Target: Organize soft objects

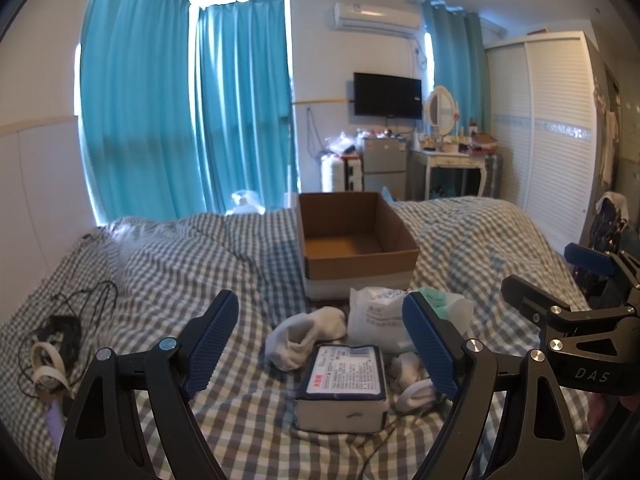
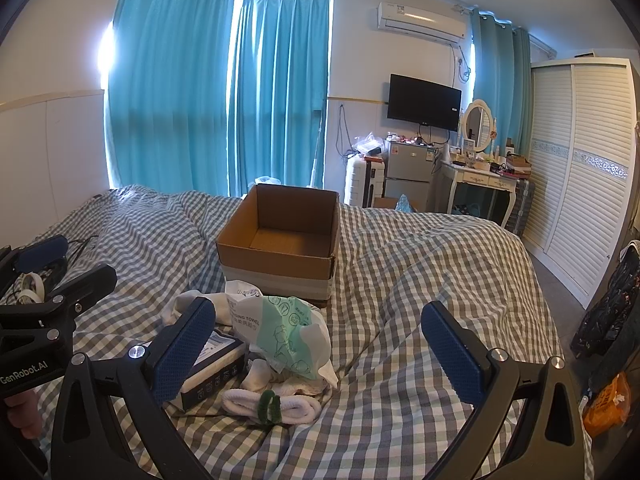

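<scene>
Altogether, one open cardboard box [image 2: 280, 236] sits on the checked bed [image 2: 420, 280], and just before it lies a small heap: two plastic packs, one white [image 1: 378, 312] and one green-printed [image 2: 294, 332], one boxed tissue pack [image 1: 344, 384], and at least two white socks [image 1: 306, 334]. Left tool [image 1: 320, 344] and right tool [image 2: 320, 350] both gape wide, holding nothing.

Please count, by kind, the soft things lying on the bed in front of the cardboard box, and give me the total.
White socks: 3 visible, one rolled with a green tie
Plastic soft packs: 2
Boxed tissue pack: 1
Total: 6
</scene>
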### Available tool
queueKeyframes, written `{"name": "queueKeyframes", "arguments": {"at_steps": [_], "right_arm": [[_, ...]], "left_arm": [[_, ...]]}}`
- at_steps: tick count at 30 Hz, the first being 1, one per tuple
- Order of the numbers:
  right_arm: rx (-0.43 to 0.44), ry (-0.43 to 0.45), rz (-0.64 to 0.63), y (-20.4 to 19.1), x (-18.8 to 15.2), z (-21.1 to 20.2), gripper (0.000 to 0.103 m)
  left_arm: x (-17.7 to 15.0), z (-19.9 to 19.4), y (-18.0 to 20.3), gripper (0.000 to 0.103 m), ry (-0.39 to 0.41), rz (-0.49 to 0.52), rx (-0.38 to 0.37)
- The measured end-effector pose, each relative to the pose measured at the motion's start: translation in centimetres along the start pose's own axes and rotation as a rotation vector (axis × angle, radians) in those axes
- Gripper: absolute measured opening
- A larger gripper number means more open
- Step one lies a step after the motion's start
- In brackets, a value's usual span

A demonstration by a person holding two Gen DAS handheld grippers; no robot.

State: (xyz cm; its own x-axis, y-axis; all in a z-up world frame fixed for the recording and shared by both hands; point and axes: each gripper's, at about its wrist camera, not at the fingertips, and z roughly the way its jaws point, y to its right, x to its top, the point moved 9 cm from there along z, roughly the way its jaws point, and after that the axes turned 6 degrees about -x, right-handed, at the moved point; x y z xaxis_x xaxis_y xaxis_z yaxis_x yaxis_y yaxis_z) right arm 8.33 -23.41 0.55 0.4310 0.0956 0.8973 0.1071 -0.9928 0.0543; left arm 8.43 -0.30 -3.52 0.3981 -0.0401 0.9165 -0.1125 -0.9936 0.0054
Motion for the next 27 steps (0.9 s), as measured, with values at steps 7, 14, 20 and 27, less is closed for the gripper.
{"name": "queueKeyframes", "arguments": {"at_steps": [7, 14, 20, 27], "right_arm": [[0.003, -0.001, -0.001, 0.14, 0.04, -0.12, 0.103], [0.004, -0.004, -0.002, 0.14, -0.03, -0.03, 0.103], [0.005, -0.004, -0.002, 0.09, -0.04, -0.01, 0.103], [0.006, -0.004, -0.002, 0.09, -0.12, 0.04, 0.103]], "left_arm": [[-0.06, 0.02, 0.06, 0.085, -0.001, 0.0, -0.003], [-0.1, -0.07, 0.24, 0.085, 0.0, 0.002, -0.005], [-0.11, -0.11, 0.31, 0.085, -0.001, 0.001, -0.006], [-0.12, -0.07, 0.24, 0.085, -0.002, 0.001, -0.006]]}}
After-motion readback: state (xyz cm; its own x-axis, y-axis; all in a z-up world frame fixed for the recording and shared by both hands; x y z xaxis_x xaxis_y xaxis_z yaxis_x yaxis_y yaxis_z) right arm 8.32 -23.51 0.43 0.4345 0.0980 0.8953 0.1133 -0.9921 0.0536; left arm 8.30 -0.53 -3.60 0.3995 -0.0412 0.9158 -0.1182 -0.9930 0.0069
